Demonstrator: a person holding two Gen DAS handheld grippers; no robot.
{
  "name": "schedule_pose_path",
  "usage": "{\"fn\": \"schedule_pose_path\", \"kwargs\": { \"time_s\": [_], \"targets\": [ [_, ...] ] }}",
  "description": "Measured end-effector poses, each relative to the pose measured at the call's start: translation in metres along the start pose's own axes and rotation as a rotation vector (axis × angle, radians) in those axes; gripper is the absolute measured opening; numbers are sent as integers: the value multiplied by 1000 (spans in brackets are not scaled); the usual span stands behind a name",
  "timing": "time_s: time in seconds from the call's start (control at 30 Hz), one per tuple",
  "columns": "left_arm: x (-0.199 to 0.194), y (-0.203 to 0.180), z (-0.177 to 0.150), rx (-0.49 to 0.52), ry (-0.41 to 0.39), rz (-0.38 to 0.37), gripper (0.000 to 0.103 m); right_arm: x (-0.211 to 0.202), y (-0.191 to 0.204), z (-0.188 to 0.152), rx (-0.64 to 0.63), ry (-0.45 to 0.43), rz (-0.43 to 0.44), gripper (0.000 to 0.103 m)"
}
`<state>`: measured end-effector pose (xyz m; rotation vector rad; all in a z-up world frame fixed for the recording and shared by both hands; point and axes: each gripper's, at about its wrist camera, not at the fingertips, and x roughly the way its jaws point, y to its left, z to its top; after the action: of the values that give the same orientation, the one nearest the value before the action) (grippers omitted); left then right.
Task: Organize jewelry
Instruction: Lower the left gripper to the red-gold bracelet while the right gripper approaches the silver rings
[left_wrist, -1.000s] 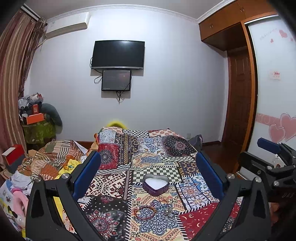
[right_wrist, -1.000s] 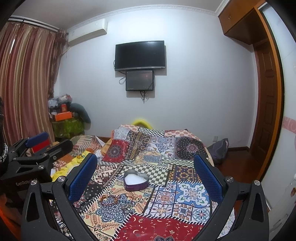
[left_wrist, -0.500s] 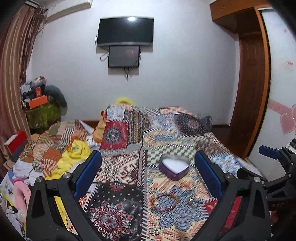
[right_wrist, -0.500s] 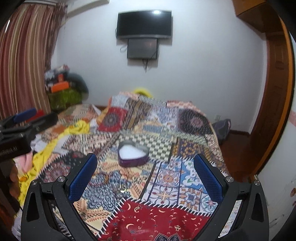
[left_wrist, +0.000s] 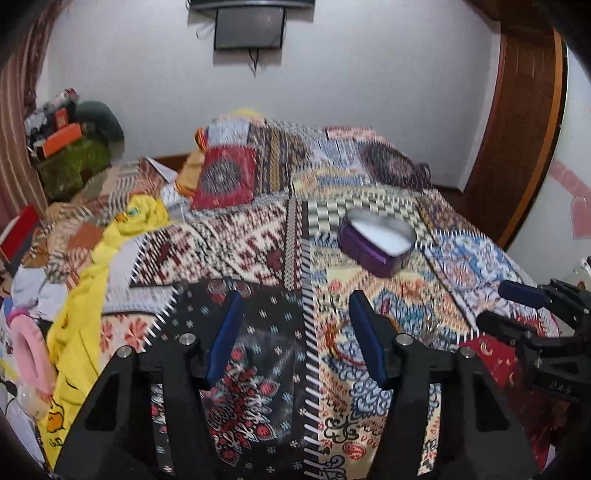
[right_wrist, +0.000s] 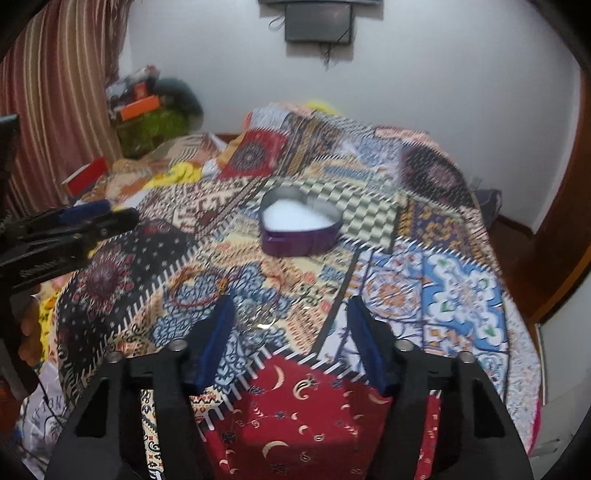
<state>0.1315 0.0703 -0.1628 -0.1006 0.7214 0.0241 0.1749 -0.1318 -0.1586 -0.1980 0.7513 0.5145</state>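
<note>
Both hand-held grippers dipped toward the bed in the last second and narrowed to half open, empty. Left (left_wrist: 295, 332), right (right_wrist: 291, 328). Bangle (right_wrist: 197, 291) and small rings (right_wrist: 258, 314) lie just in front of the tin (right_wrist: 299, 227), so pickup looks next.

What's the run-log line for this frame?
phase: approach | left tongs: open, empty | right tongs: open, empty, above small jewelry | red bracelet: on quilt | heart box: open, white-lined
</note>
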Motion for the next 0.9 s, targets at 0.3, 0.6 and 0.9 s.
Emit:
{"fn": "schedule_pose_path", "kwargs": {
  "time_s": [0.3, 0.6, 0.9],
  "targets": [
    [29, -10, -17, 18, 116, -45, 44, 16, 9, -5, -49, 65, 55, 38],
    [51, -15, -22, -13, 197, -119, 30, 27, 13, 1, -65, 121, 125, 34],
    [64, -15, -31, -40, 232, -156, 12, 53, 23, 9, -112, 188, 155, 34]
  ]
}}
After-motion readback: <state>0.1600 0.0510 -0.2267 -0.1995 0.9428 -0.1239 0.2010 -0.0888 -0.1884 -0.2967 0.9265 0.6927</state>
